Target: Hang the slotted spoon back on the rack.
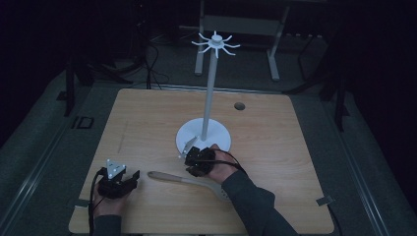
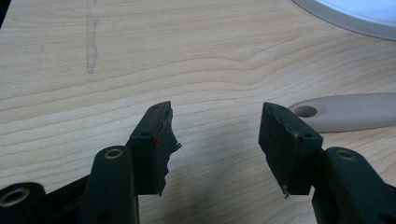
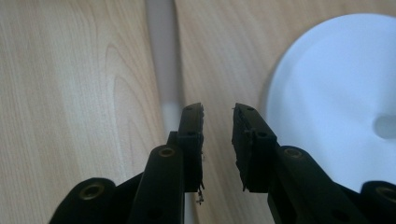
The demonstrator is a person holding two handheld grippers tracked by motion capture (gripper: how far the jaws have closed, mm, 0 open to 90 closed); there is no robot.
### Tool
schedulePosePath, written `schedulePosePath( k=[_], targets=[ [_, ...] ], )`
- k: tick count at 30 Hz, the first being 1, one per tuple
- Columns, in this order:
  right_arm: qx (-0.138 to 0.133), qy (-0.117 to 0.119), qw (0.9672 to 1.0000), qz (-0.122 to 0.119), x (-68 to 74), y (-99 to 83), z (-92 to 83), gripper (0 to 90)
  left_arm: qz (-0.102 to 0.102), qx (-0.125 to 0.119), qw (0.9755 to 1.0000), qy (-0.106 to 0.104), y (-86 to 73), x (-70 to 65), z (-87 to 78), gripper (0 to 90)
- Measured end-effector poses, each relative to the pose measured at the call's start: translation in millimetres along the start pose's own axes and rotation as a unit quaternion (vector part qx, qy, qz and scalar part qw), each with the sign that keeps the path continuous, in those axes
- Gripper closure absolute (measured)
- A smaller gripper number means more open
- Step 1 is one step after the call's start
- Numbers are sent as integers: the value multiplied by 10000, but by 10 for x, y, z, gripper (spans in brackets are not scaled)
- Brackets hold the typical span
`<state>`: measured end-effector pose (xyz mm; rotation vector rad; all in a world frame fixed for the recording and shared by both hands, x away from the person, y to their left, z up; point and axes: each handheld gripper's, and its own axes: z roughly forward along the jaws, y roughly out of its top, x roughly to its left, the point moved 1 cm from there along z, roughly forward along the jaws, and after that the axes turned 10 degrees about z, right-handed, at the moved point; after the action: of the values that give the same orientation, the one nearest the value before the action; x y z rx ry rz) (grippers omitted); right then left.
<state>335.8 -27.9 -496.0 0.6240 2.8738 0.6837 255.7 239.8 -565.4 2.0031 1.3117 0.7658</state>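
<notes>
A long beige utensil [image 1: 182, 179] lies flat on the wooden table [image 1: 147, 123], its handle end with a hole pointing left and its wider end under the person's right sleeve. My left gripper [image 1: 129, 180] rests near the front left; in the left gripper view it [image 2: 215, 111] is wide open with nothing between the jaws, and the utensil's handle end [image 2: 345, 112] lies just right of the right jaw. My right gripper [image 1: 195, 156] hovers over the table by the stand's base. It [image 3: 217, 111] is open and holds nothing, with the utensil's shaft [image 3: 161, 56] left of it.
A white stand [image 1: 210, 88] with a round base [image 1: 219, 133] and a ring of hooks [image 1: 215, 44] on top rises from the table's middle. The base [image 3: 336, 88] lies right of my right gripper. A small round hole [image 1: 239, 105] marks the far side of the table.
</notes>
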Motion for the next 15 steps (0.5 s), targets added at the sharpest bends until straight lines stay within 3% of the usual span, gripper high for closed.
schedulePosePath(
  k=[15],
  targets=[
    [700,240,9968,-309,142,142,301,753,9,0,10000,-13,-4,10,-6,450]
  ],
)
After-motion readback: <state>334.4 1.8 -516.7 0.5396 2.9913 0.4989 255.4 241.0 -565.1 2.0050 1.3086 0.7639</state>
